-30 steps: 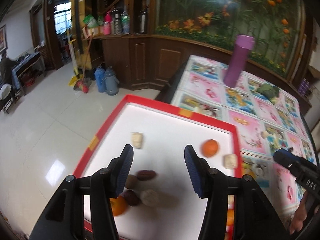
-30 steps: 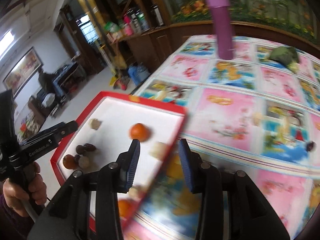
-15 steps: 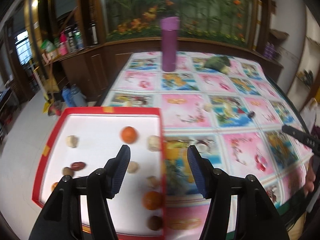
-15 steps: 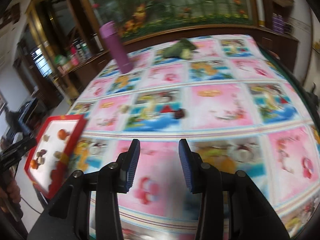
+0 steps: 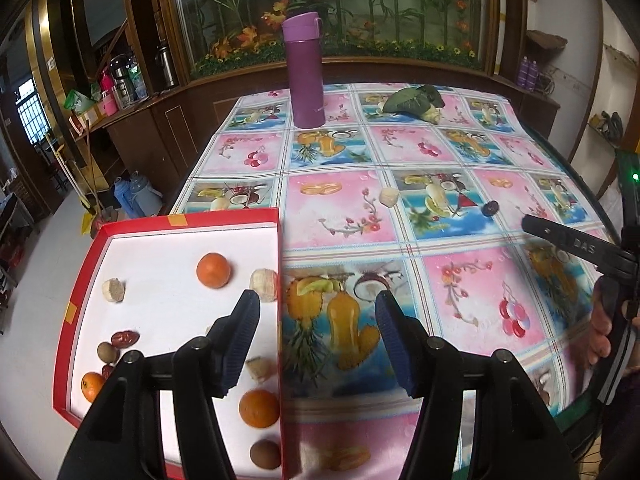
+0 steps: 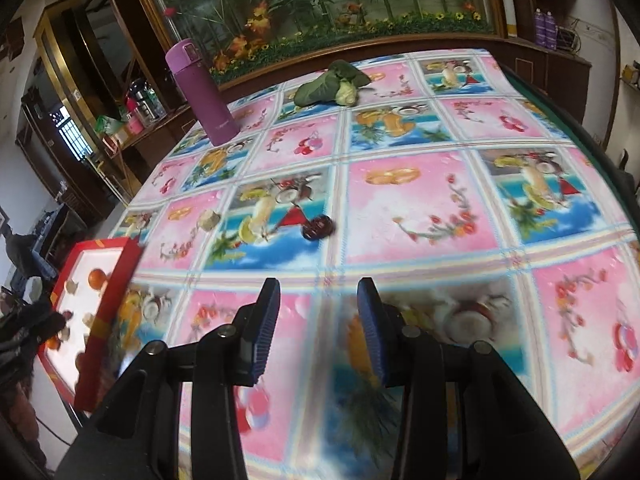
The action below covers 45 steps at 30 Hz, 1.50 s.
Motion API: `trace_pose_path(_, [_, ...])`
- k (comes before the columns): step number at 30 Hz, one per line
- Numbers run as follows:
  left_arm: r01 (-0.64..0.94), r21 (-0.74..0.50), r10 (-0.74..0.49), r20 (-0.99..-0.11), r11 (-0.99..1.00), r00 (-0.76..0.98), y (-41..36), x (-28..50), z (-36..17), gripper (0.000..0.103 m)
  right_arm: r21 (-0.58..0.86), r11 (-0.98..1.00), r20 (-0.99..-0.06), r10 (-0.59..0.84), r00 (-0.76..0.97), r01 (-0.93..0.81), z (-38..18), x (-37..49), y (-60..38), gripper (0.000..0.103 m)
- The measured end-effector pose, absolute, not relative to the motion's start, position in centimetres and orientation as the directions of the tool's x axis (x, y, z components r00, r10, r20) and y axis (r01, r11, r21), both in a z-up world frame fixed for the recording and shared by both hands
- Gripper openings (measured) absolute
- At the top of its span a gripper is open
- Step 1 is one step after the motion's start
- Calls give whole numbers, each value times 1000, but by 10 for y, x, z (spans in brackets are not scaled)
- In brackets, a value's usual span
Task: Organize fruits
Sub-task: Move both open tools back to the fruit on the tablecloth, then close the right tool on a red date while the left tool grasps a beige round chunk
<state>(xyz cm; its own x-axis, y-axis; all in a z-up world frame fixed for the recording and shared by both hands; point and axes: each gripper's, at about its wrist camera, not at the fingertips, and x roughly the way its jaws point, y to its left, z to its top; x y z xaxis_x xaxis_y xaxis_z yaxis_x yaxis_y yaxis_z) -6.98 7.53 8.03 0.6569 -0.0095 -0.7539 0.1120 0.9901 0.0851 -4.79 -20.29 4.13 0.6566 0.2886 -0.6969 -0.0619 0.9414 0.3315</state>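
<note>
Right tool (image 6: 318, 320) hung wide, empty; best centred over the dark wrinkled date (image 6: 317, 227) far ahead, then closed gently.

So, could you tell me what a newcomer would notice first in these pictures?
Probably the red tray of fruits at the table's left edge, and the tall purple flask standing at the far side. Then the dark fruit lying loose on the bright tablecloth.

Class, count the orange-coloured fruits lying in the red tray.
3: one at the far middle, one in the near-left corner, one by the near right wall. The left tool may hide more.
</note>
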Motion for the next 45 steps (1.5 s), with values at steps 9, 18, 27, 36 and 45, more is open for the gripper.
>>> trace_pose_path(9, [101,67,-16,-757,993,653,71,-33,78,60,318,947,-759,234,608,32,25,4,-175,42])
trace_pose_path(18, [146,63,-45,-770,987,636,45,23,55,60,239,968,-778,143,612,77,19,17,-164,42])
trace_pose_path(27, [192,9,-106,-808,981,580,22,57,32,60,173,984,-773,109,625,43,13,24,-161,27])
trace_pose_path(36, [204,3,-113,-826,979,553,3,78,17,60,306,949,-733,184,654,76,23,21,-194,26])
trace_pose_path(45, [196,7,-102,-836,981,539,-3,92,5,43,327,942,-719,199,666,71,28,17,-197,26])
